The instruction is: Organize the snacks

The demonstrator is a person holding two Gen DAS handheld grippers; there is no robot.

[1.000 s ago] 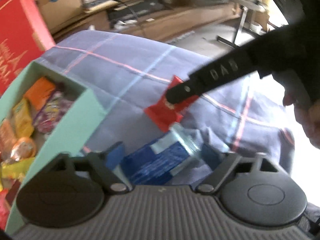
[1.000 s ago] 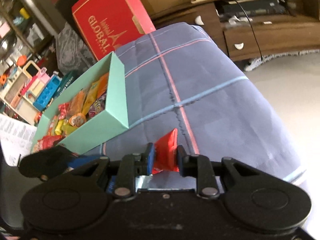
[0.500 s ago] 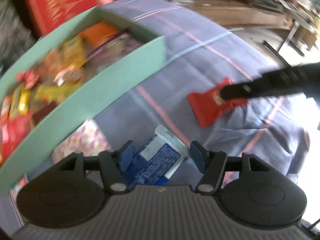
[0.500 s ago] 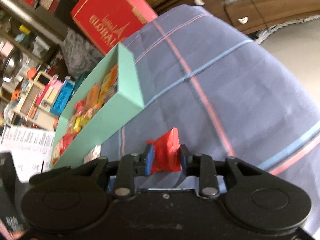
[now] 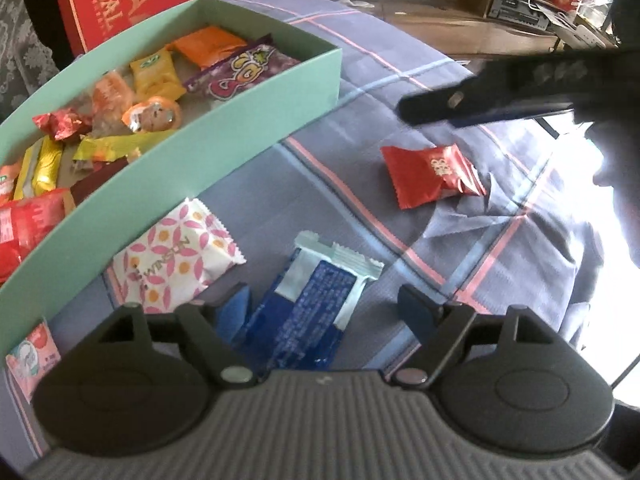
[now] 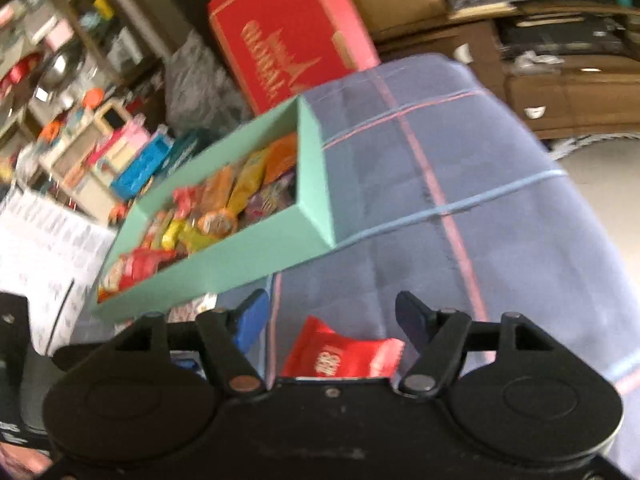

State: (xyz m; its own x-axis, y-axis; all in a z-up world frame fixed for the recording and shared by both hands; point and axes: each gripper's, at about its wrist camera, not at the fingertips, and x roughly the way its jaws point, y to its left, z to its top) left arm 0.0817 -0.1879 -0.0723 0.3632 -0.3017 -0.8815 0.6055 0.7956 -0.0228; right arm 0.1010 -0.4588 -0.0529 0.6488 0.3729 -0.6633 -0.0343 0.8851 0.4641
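Note:
A mint-green box [image 5: 256,108] holding several snack packets sits on a blue plaid cloth [image 5: 460,240]; it also shows in the right wrist view [image 6: 240,260]. My left gripper [image 5: 326,308] is open over a blue-and-white packet [image 5: 316,312] lying on the cloth. A red packet [image 5: 432,176] lies loose on the cloth. My right gripper [image 6: 332,316] is open just above that red packet [image 6: 344,356], and it shows in the left wrist view as a dark finger [image 5: 480,96] above it. A pink-flowered white packet [image 5: 176,256] lies beside the box.
A red carton [image 6: 288,48] stands behind the box. Another pink packet [image 5: 32,356] lies at the box's near corner. Shelves of toys [image 6: 100,148] are to the left, a low wooden cabinet [image 6: 560,80] behind. The cloth drops off at the right edge.
My right gripper has opened and let go of the red packet, which now lies on the cloth. My left gripper has swung left toward the box and stays open over the blue packet.

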